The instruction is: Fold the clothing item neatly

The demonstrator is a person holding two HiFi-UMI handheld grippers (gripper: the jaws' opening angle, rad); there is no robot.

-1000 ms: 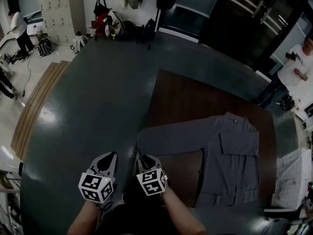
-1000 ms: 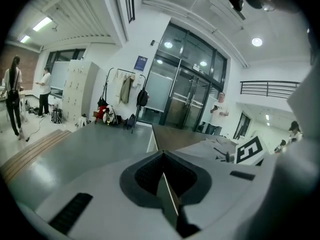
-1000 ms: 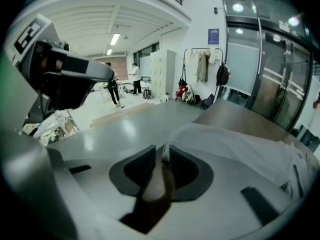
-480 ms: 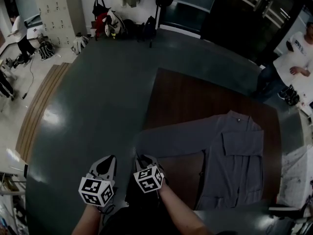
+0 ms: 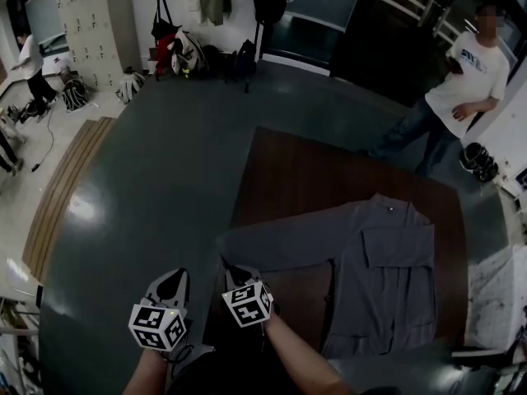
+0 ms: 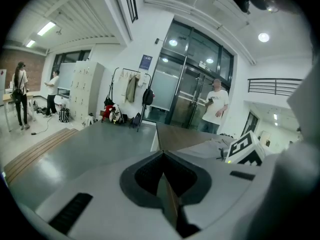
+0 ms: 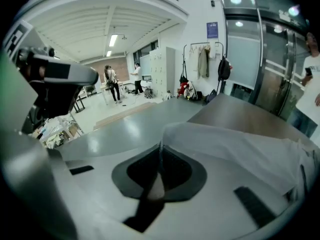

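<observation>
A grey long-sleeved shirt (image 5: pixel 387 262) lies flat on the brown table (image 5: pixel 305 163), its front partly folded over. One sleeve (image 5: pixel 280 241) stretches left to the table's near left corner. My right gripper (image 5: pixel 235 268) is at that sleeve's cuff. In the right gripper view the jaws have just been closing, and my right gripper (image 7: pixel 160 146) is shut on the edge of the pale cuff (image 7: pixel 235 149). My left gripper (image 5: pixel 171 280) hangs left of the table over the grey floor. It is shut with nothing between its fingers (image 6: pixel 162 156).
A person in a white T-shirt (image 5: pixel 461 72) stands past the table's far right corner. Bags and hung coats (image 5: pixel 185 48) line the far wall. A wooden floor strip (image 5: pixel 62 188) runs at the left. White clutter (image 5: pixel 494 295) sits right of the table.
The right gripper's tip has met the sleeve cuff and its jaws have closed on it. The standing person has come further into view. The left gripper stays put.
</observation>
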